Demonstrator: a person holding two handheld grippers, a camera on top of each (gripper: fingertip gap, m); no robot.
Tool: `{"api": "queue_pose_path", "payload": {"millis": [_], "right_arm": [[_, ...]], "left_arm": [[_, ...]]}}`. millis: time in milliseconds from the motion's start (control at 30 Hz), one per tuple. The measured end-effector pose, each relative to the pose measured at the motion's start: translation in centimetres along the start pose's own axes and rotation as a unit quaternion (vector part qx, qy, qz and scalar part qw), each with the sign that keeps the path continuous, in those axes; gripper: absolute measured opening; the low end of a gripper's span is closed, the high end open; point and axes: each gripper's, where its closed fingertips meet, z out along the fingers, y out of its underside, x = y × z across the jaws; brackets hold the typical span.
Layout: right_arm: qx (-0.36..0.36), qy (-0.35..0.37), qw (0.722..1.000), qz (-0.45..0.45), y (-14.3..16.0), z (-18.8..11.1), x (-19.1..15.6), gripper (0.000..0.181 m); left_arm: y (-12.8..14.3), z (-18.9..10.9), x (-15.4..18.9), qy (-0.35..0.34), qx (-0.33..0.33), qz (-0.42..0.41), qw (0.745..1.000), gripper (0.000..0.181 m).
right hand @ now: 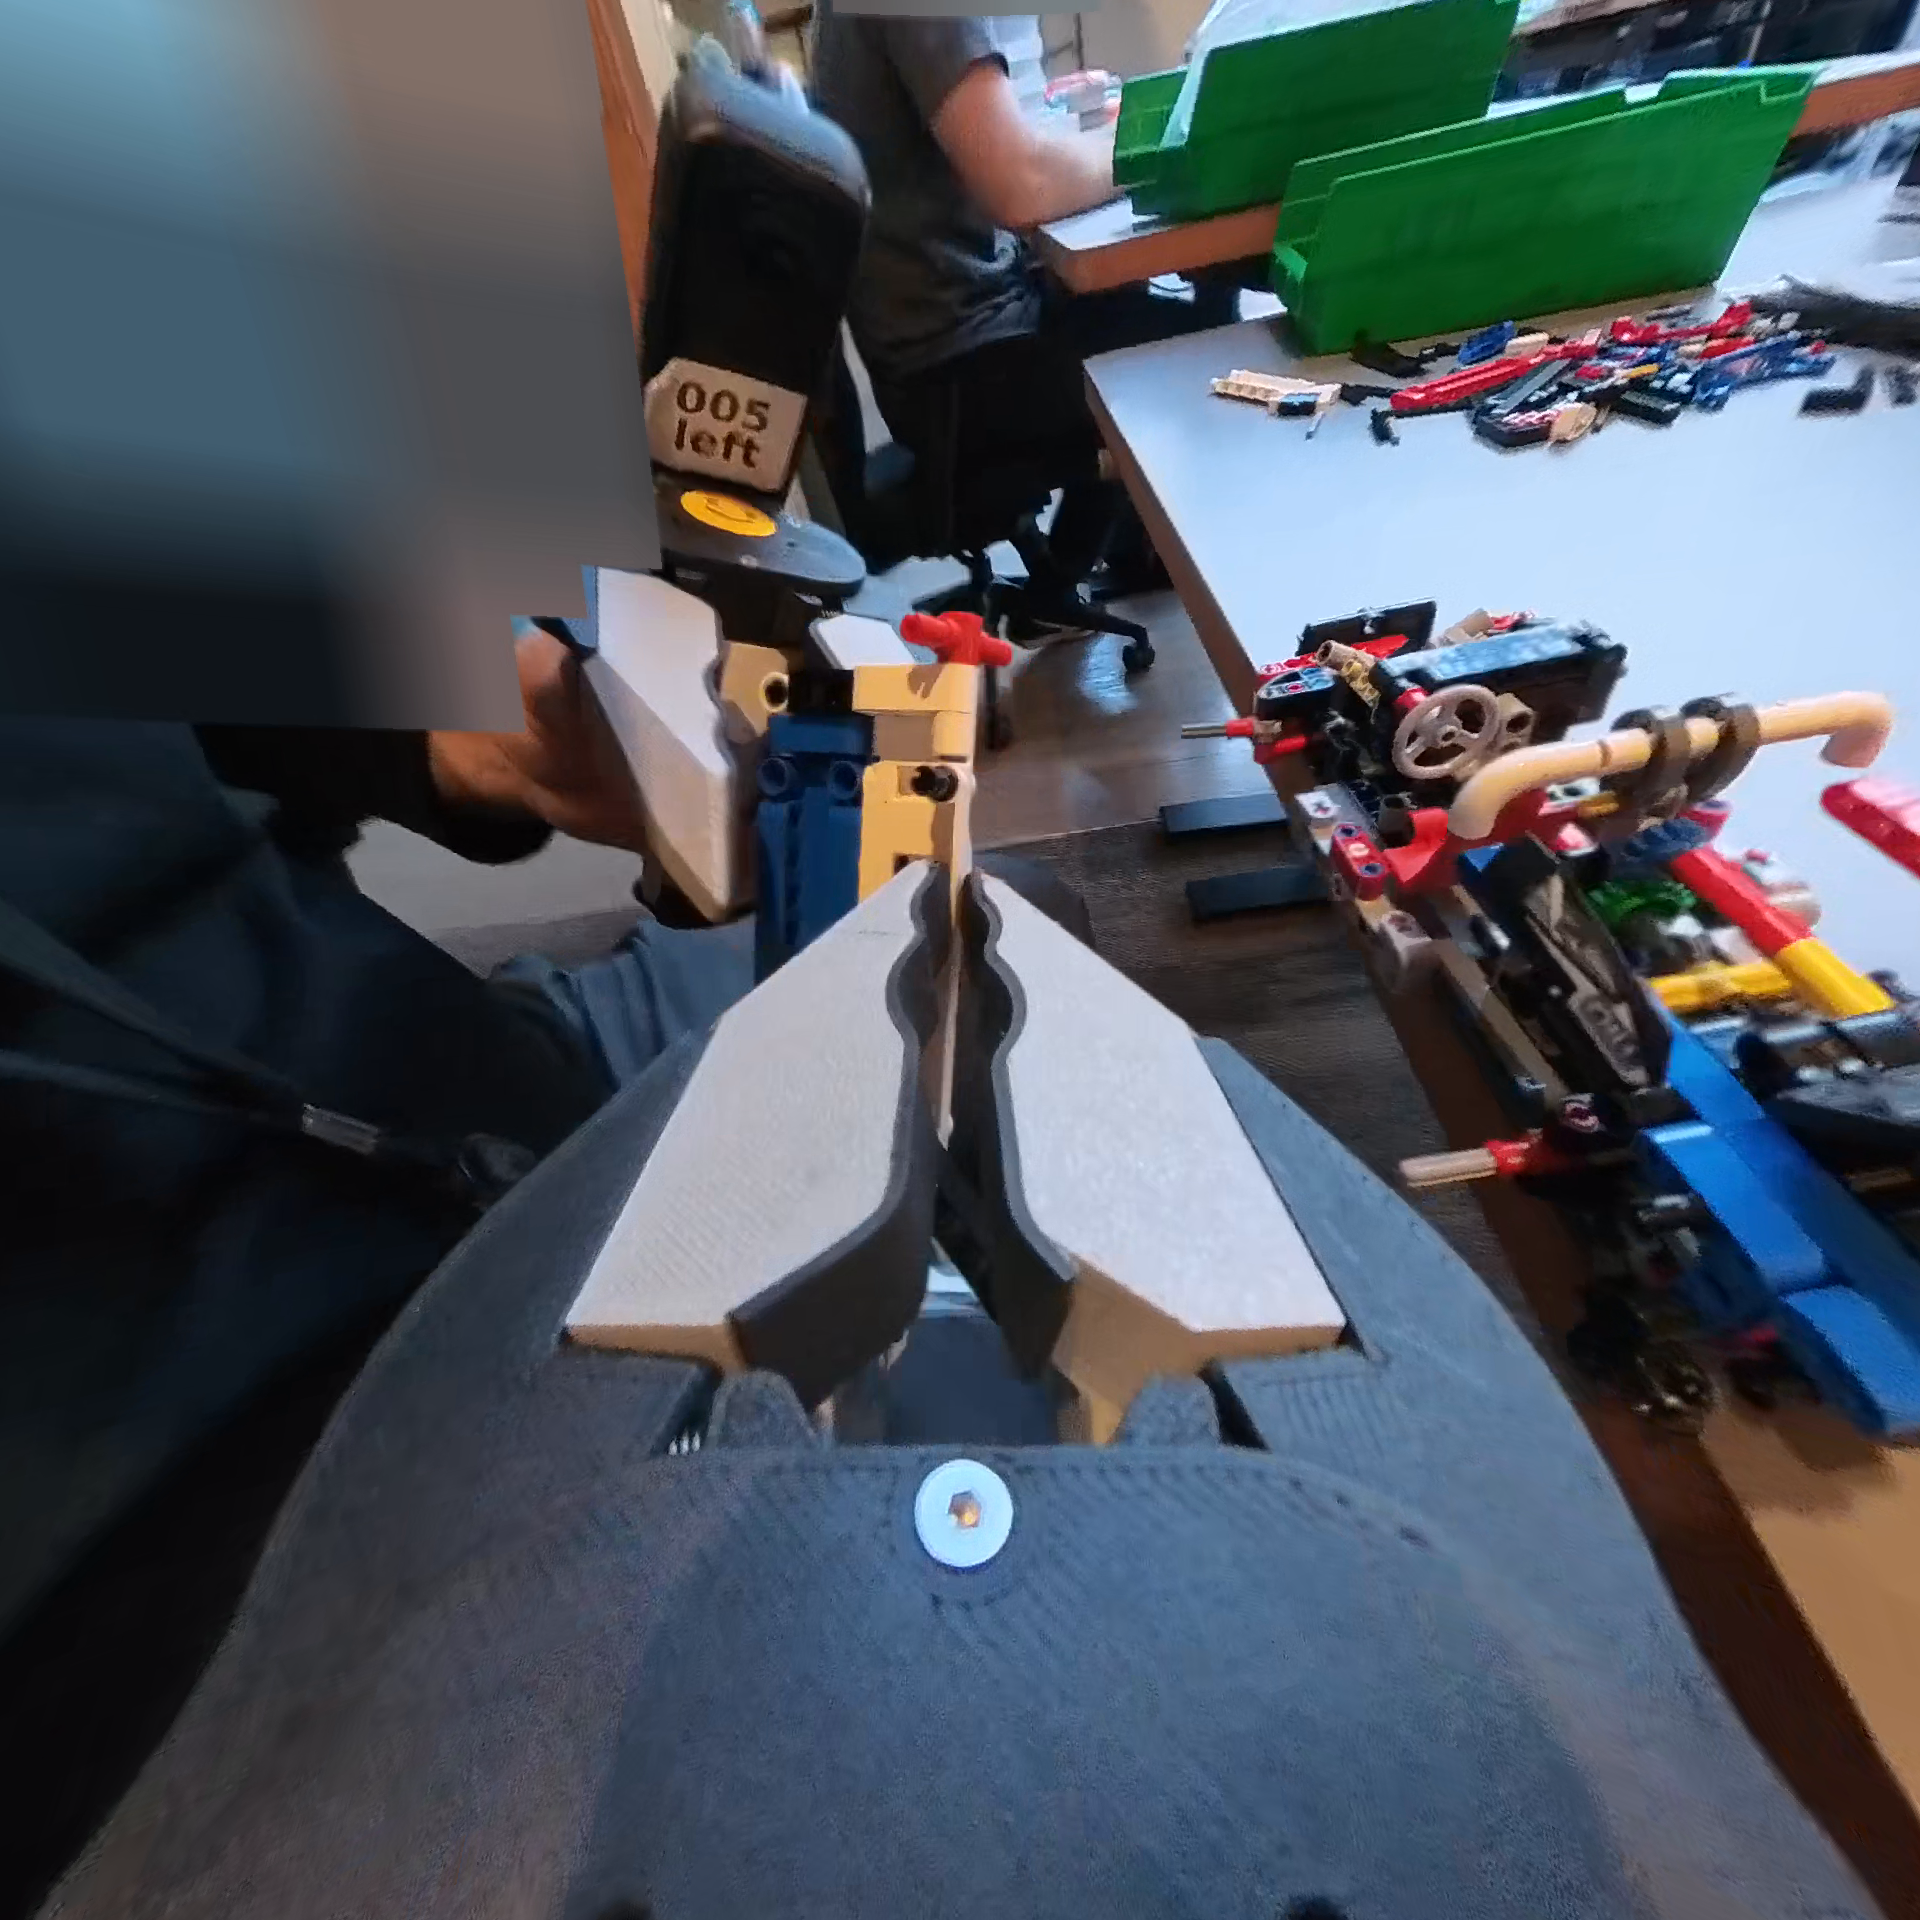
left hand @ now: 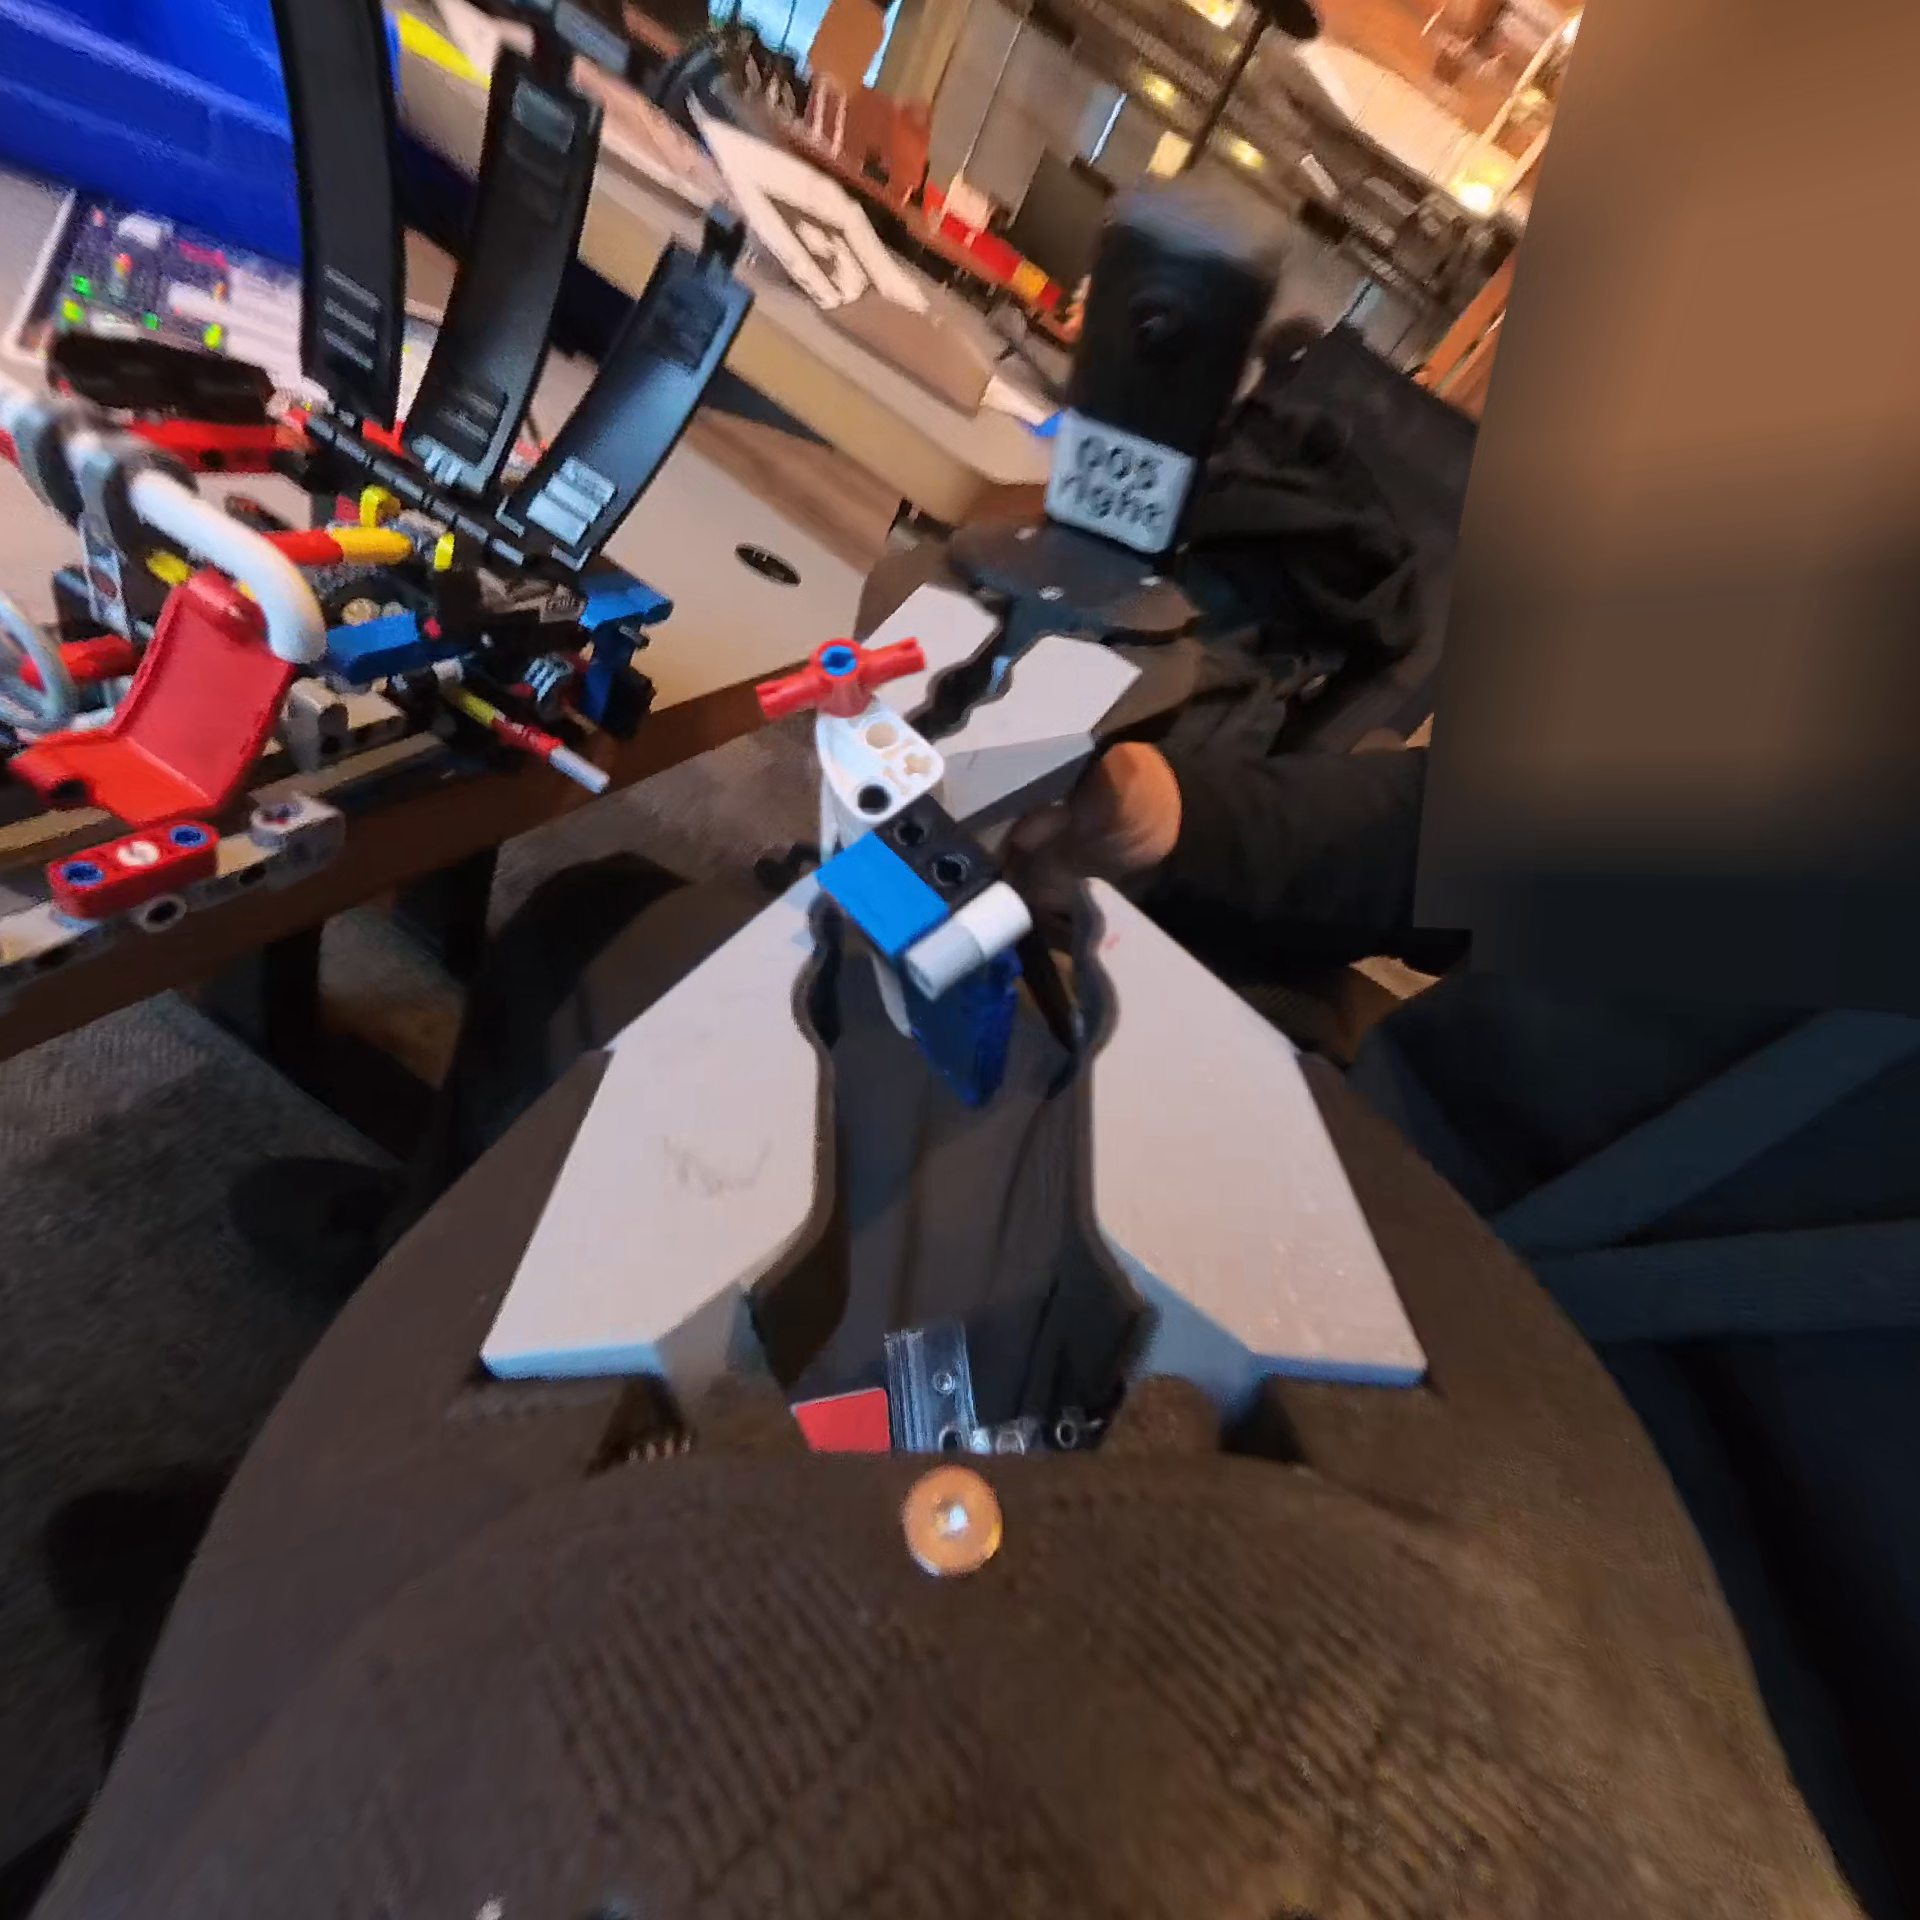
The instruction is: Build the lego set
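I hold a small lego sub-assembly between both grippers, in the air off the table's edge. It has a blue beam, a black beam, white panels and a red cross connector on top. My left gripper is shut on its blue end. My right gripper is shut on the thin white panel at its other end. Each gripper shows in the other's view: the right, the left. The large lego vehicle stands on the table, with a red seat, a white curved tube and black panels.
Loose lego pieces lie far back on the grey table. Green bins stand behind them, where a person sits. A blue bin and a printed booklet are behind the vehicle. The grippers are tip to tip, or close to it. Left tips and right tips are each some 12 cm from the red seat.
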Motion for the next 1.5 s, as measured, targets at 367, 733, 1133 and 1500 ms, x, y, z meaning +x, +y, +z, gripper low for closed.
{"api": "queue_pose_path", "payload": {"millis": [367,733,1133,1500], "right_arm": [[0.03,-0.181,0.965,0.185,0.0,0.5,-3.4,0.0],[0.068,-0.229,0.931,0.277,-0.4,0.7,-4.4,0.0],[0.058,-0.164,0.972,0.159,-0.5,-0.5,-3.7,0.005],[-0.067,-0.02,0.974,-0.216,1.2,-0.5,-5.1,0.005]], "left_arm": [[-1.9,-1.8,2.7,0.126,0.075,0.048,0.988,0.065],[-1.6,-1.1,3.7,0.142,0.074,-0.006,0.987,0.056],[-1.2,-1.5,3.0,0.135,0.08,-0.139,0.978,0.054],[2.1,-1.2,4.5,0.125,-0.003,-0.147,0.981,0.054]]}}
